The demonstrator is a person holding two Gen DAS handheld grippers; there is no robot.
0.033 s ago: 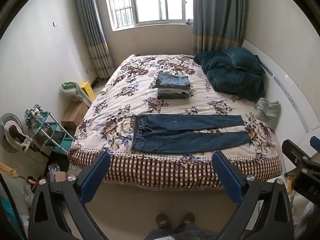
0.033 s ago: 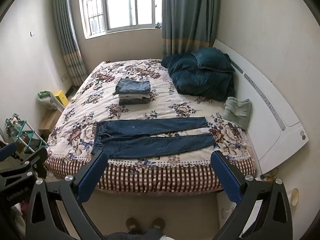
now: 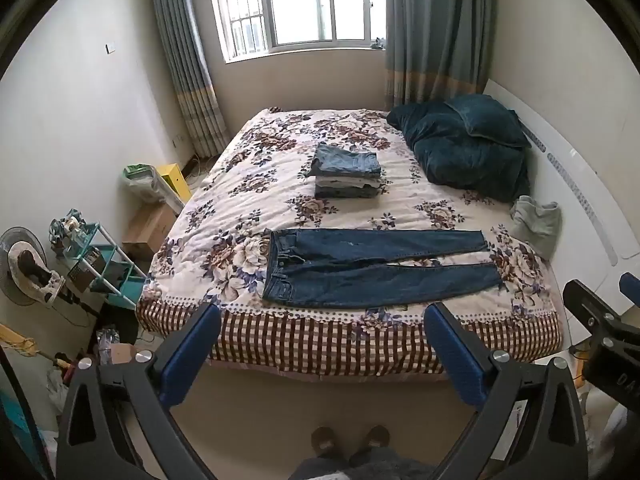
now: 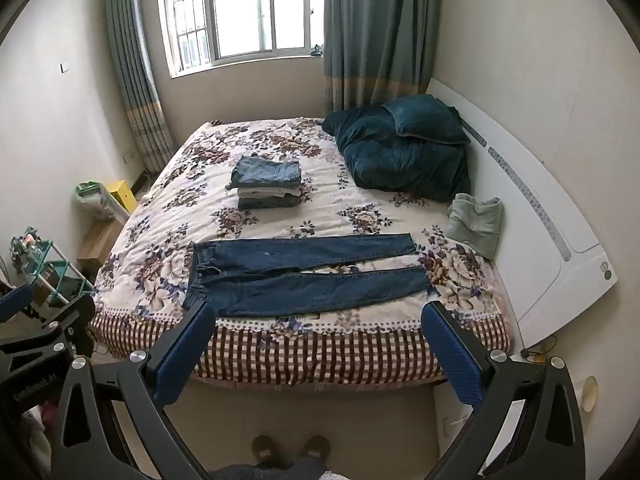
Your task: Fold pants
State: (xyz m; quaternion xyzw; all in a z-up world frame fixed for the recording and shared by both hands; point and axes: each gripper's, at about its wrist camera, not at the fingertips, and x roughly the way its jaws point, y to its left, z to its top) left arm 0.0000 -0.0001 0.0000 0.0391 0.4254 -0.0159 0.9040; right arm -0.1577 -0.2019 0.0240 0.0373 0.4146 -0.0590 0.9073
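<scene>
Dark blue jeans point(image 3: 380, 272) point(image 4: 304, 276) lie flat along the near edge of the floral bed point(image 3: 240, 208), waistband to the left, legs stretched to the right and slightly apart. My left gripper point(image 3: 322, 320) hovers in front of the bed's near side, open, with nothing between its blue pads. My right gripper point(image 4: 319, 312) hangs level with it, also open and empty, short of the jeans. Each gripper shows at the edge of the other's view.
A stack of folded clothes point(image 3: 346, 176) sits mid-bed. A dark teal duvet with pillow point(image 3: 460, 156) and a grey-green garment point(image 3: 536, 226) lie by the white headboard point(image 3: 580, 200). A teal shelf point(image 3: 100, 264) and fan point(image 3: 24, 268) crowd the left floor. A person's feet point(image 3: 348, 440) stand below.
</scene>
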